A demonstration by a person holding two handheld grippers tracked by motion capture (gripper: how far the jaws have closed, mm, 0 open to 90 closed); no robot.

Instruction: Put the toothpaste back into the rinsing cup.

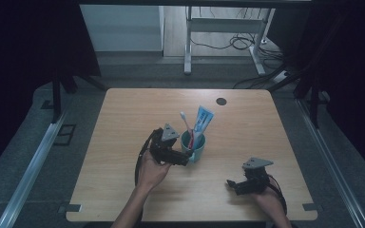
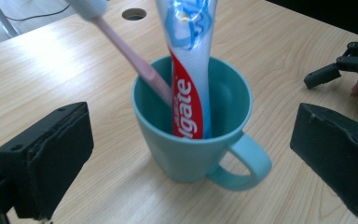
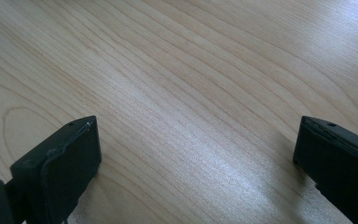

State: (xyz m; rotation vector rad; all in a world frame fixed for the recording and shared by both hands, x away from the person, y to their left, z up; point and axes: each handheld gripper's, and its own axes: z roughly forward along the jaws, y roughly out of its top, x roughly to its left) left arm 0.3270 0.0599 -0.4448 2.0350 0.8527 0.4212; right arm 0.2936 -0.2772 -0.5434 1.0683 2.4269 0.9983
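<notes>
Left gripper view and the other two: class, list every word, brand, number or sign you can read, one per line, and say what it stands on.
"Colgate": white letters running lengthwise along the red band of the toothpaste tube standing in the teal mug.
Small print beside the brand on the tube: too small to read.
Blue and white upper part of the tube: blurred, nothing legible.
Pink toothbrush, mug, wooden table: no text seen.

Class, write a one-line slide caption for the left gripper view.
Open left gripper faces a teal mug holding a pink toothbrush and toothpaste tube.
</notes>
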